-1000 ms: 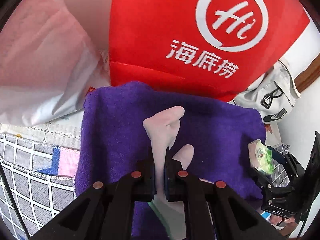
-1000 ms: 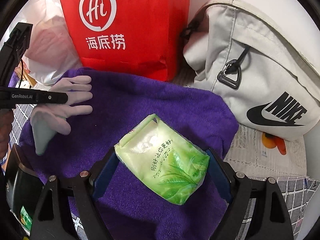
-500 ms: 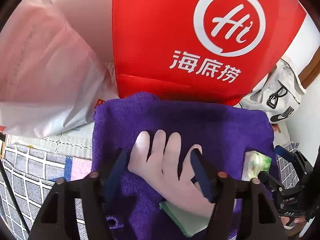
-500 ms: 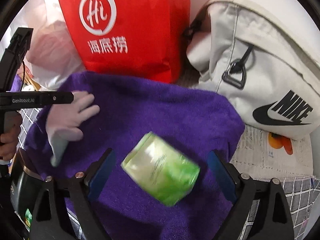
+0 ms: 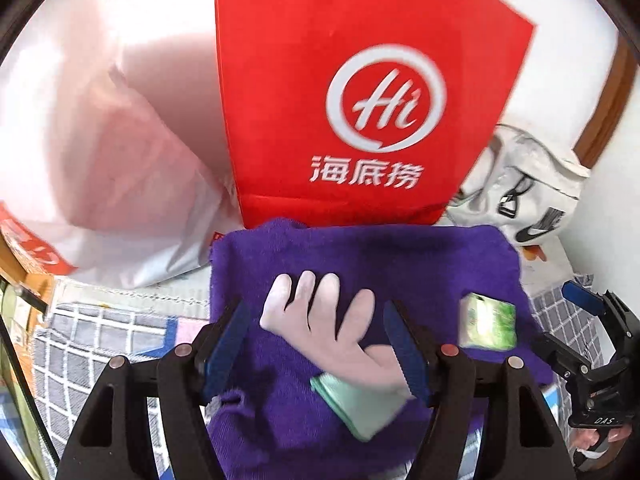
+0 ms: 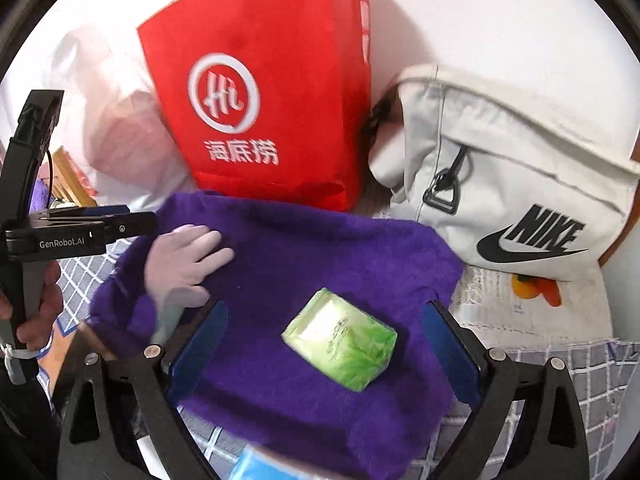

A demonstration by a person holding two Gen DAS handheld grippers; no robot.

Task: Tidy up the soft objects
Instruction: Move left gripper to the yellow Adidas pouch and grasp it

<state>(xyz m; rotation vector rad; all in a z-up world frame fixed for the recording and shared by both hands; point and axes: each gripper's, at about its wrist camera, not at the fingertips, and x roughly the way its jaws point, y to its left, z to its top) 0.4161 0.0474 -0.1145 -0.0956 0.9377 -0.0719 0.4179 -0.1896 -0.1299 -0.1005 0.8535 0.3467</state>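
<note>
A pale pink rubber glove (image 5: 320, 320) with a green cuff lies flat on the purple towel (image 5: 400, 256). My left gripper (image 5: 316, 316) hovers above it, open, its blue pads either side of the glove and clear of it. A green tissue pack (image 6: 340, 338) lies on the same towel (image 6: 320, 248), to the glove's right. Above the pack my right gripper (image 6: 326, 312) stands wide open, not touching it. In the right wrist view the glove (image 6: 184, 264) shows at the left, under the left gripper (image 6: 120, 220). The left wrist view shows the pack (image 5: 486, 322) and the right gripper (image 5: 588, 312).
A red paper bag (image 5: 360, 120) stands right behind the towel, a white plastic bag (image 5: 120, 160) to its left, a white Nike bag (image 6: 520, 200) to its right. Checked cloth (image 5: 100, 340) covers the surface. A blue pack (image 6: 256, 464) shows at the near edge.
The left gripper opened and let the glove fall flat on the towel. The right gripper widened and the tissue pack dropped onto the towel. Both grippers rose and drew back.
</note>
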